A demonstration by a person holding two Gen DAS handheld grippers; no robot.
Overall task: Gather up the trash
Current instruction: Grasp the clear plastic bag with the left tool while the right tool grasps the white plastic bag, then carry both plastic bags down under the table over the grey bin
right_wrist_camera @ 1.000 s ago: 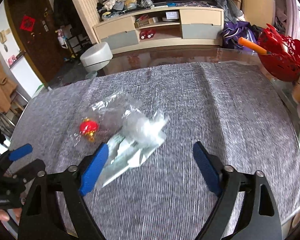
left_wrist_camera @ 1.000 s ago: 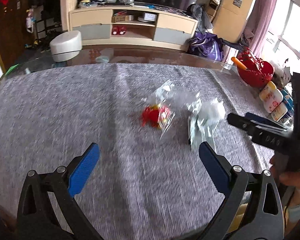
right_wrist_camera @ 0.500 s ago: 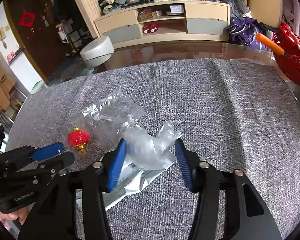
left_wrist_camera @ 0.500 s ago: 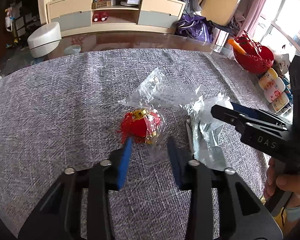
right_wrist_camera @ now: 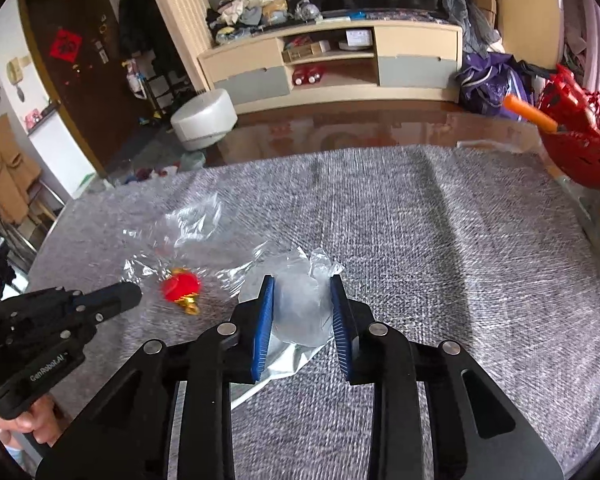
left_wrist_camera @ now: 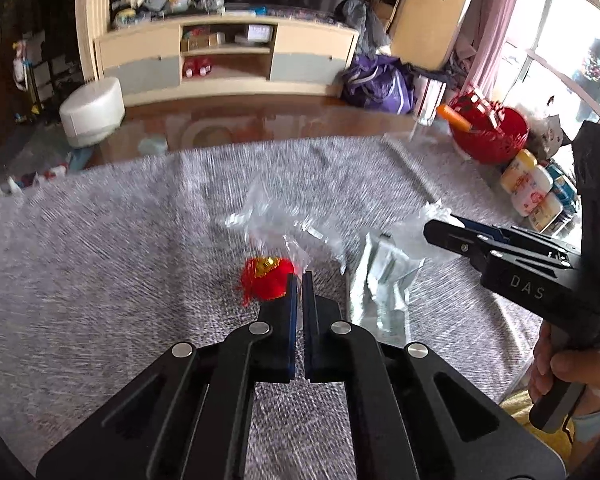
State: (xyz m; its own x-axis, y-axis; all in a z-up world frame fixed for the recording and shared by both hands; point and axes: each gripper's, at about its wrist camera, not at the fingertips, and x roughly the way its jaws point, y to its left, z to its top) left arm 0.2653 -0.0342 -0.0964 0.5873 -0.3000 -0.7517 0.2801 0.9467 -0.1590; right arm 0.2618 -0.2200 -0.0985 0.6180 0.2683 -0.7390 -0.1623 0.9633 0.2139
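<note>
A clear plastic bag (left_wrist_camera: pixel 284 224) with a small red lantern ornament (left_wrist_camera: pixel 266 278) in it lies on the grey cloth; it also shows in the right wrist view (right_wrist_camera: pixel 188 224). My left gripper (left_wrist_camera: pixel 299 280) is shut on the edge of that bag beside the ornament. A crumpled clear wrapper (right_wrist_camera: pixel 300 304) lies on a silvery-white pouch (left_wrist_camera: pixel 380 280). My right gripper (right_wrist_camera: pixel 302 300) is closed around the crumpled wrapper, its blue pads pressing both sides. The right gripper shows from the side in the left wrist view (left_wrist_camera: pixel 452 236), the left one in the right wrist view (right_wrist_camera: pixel 116 296).
A grey cloth (right_wrist_camera: pixel 420 240) covers the glass table. A red basket (left_wrist_camera: pixel 488 132) with an orange stick and several bottles (left_wrist_camera: pixel 532 188) stand at the table's right edge. A white stool (right_wrist_camera: pixel 204 120) and a low cabinet (right_wrist_camera: pixel 332 64) are beyond the table.
Both grippers have closed: the left one from half open to shut on the bag's edge, the right one tighter around the crumpled wrapper. Both moved slightly forward.
</note>
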